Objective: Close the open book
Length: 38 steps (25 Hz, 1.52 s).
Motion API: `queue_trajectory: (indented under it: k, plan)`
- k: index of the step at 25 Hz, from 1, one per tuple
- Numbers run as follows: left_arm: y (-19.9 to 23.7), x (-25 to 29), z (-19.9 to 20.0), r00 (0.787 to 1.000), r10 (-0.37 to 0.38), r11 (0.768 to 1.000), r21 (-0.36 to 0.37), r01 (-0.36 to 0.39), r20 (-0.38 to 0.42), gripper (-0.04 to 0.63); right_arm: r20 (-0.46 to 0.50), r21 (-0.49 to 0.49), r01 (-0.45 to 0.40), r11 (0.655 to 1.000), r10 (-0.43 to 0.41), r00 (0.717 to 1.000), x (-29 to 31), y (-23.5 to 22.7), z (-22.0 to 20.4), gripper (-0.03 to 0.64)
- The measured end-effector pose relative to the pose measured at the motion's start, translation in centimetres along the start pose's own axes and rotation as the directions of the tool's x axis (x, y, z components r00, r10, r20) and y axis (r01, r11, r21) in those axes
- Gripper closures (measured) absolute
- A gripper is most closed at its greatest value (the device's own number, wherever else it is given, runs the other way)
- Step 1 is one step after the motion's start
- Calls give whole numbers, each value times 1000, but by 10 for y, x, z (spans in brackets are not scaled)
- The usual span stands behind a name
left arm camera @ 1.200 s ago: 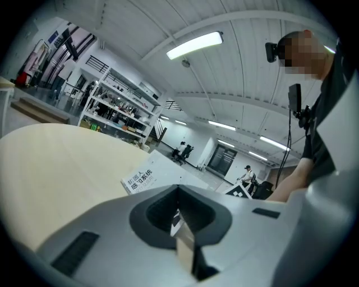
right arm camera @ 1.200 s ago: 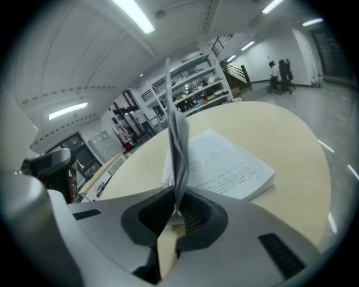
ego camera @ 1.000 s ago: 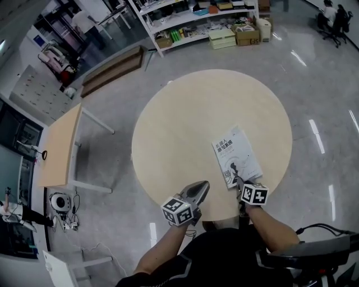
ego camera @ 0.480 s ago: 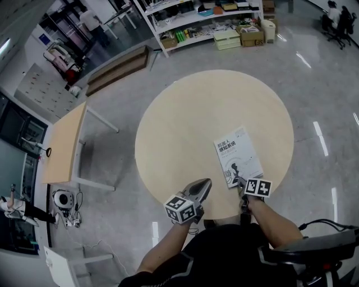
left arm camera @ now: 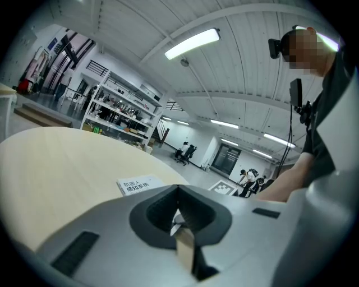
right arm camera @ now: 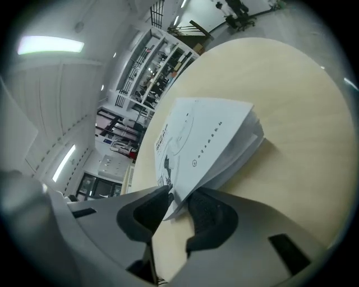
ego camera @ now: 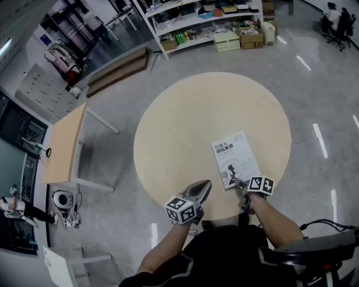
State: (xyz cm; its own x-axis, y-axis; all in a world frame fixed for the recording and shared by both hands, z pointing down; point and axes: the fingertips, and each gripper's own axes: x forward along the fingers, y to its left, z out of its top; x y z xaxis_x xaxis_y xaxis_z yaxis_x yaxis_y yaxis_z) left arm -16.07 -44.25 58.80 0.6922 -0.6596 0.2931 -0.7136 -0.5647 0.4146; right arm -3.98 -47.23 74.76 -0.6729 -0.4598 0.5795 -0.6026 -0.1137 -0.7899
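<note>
A white-covered book (ego camera: 235, 160) lies closed, front cover up, on the right half of the round pale wooden table (ego camera: 185, 123). My right gripper (ego camera: 239, 183) sits at the book's near corner. In the right gripper view the book (right arm camera: 208, 134) has its cover corner slightly lifted between the jaws of that gripper (right arm camera: 178, 203), which are opening and stand apart from it. My left gripper (ego camera: 203, 188) hovers over the table's near edge, left of the book, and is shut on nothing. The left gripper view shows the same gripper (left arm camera: 178, 191) and the book (left arm camera: 137, 184) beyond it.
A small rectangular wooden table (ego camera: 64, 146) stands on the floor to the left. Shelving (ego camera: 190, 19) and cardboard boxes (ego camera: 247, 36) line the far side. Seated people (ego camera: 336, 17) are at the far right. My arms reach in from the table's near edge.
The right gripper has rolled at the book's near corner, its marker cube turning and shifting slightly right. The book stays closed in place, and the left gripper has not moved.
</note>
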Motion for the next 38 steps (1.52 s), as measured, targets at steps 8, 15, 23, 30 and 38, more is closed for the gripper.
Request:
queue_trajectory:
  k: [8,15,23,30,38]
  plan:
    - [-4,6,2,1000,-8,1000,10,8,13,598,-34,-52,-6,999,4,999,-29,7,-7,479]
    - [-14,11,27,998,-9,999,38,6,65,598,34,-385,-67,920,87,996,-74,66,42,480]
    - [-25,21,53,997,31,988,146,-42,77,598,225,-720,40,693,179,958,-121,128,111,578]
    - [-31,23,70,987,81,978,179,-105,137,598,257,-909,164,383,204,945,-130,159,111,617]
    - [-44,19,96,971,137,971,167,-171,198,598,220,-932,111,346,295,930,-139,193,115,617]
